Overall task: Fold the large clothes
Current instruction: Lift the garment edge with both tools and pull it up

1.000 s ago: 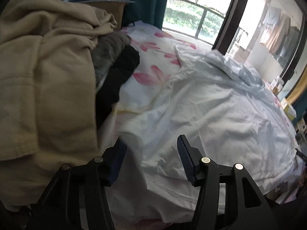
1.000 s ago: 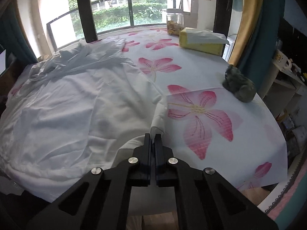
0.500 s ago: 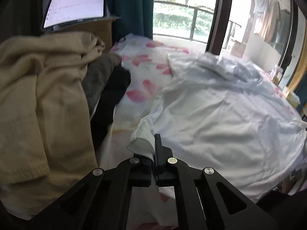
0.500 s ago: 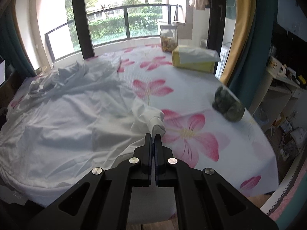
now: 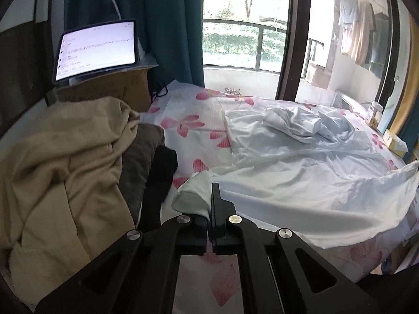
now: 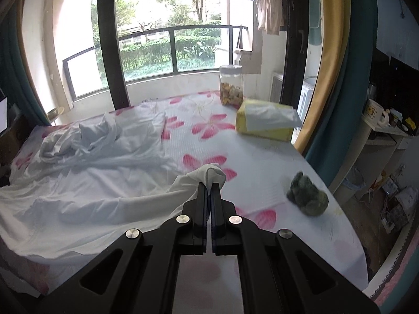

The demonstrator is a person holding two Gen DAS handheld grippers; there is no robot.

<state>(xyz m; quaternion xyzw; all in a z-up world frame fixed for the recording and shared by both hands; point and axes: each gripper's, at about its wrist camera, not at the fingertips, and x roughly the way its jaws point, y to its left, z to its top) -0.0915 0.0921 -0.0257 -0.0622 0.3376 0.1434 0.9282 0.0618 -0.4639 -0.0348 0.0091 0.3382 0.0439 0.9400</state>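
Note:
A large white garment [image 5: 301, 180] lies spread over the flower-print bed sheet [image 5: 193, 125], its far end bunched up near the window. My left gripper [image 5: 210, 196] is shut on the garment's near left corner, which hangs lifted above the sheet. In the right wrist view the same white garment [image 6: 104, 183] stretches to the left. There my right gripper [image 6: 209, 187] is shut on its near right corner, a bunched fold raised off the flower-print bed sheet [image 6: 262, 157].
A heap of beige, grey and black clothes [image 5: 65, 172] lies at the left, below a lit tablet [image 5: 97, 49] on a cardboard box. On the right side of the bed stand a jar [image 6: 231, 85], a yellow tissue pack [image 6: 267, 120] and a green lump [image 6: 307, 196].
My left gripper closed from open onto the garment's corner and rose with it. The right gripper stayed shut on its corner and lifted it too, pulling the near hem off the sheet.

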